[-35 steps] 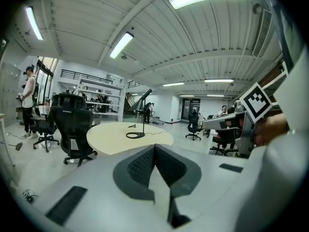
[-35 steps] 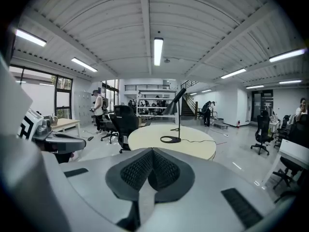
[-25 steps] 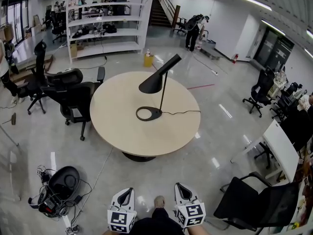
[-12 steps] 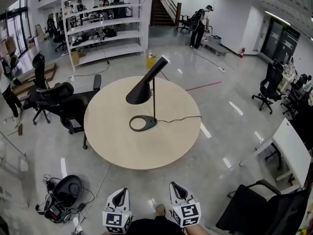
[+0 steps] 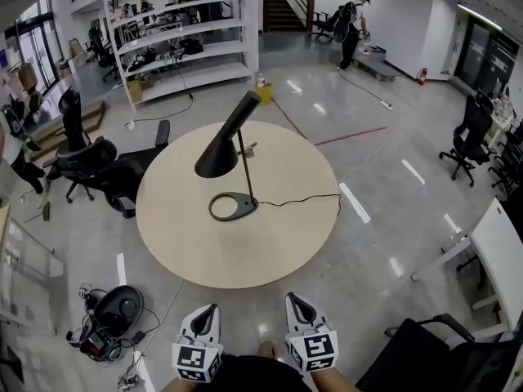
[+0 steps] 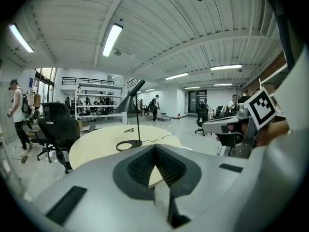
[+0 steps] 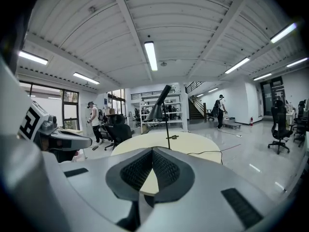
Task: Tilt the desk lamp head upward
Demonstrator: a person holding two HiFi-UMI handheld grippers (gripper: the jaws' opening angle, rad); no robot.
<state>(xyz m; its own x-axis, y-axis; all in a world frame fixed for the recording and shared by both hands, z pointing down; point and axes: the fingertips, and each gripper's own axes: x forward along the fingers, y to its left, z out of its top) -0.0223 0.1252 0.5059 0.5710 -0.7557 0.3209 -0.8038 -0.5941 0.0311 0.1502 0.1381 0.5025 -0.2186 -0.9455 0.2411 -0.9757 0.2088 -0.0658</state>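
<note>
A black desk lamp stands on the round beige table (image 5: 196, 251). Its cone head (image 5: 221, 152) slopes down to the left, and its ring base (image 5: 232, 207) sits near the table's middle. A cord (image 5: 302, 198) runs off to the right. My left gripper (image 5: 207, 310) and right gripper (image 5: 295, 300) hover side by side over the floor, well short of the table's near edge. Both are shut with nothing between the jaws. The left gripper view shows the lamp (image 6: 129, 102) far beyond the left gripper (image 6: 154, 147). The right gripper view shows the lamp (image 7: 157, 111) beyond the right gripper (image 7: 152, 150).
Black office chairs (image 5: 106, 170) stand at the table's left. White shelving (image 5: 188, 47) fills the back. A cable tangle with a black unit (image 5: 110, 321) lies on the floor at lower left. Another chair (image 5: 441, 358) and a white desk (image 5: 502, 251) stand at right. A person (image 5: 353, 19) stands far behind.
The view and both grippers have advanced toward the table, which now looks larger and nearer. The lamp has not moved on the table. Both grippers stay shut.
</note>
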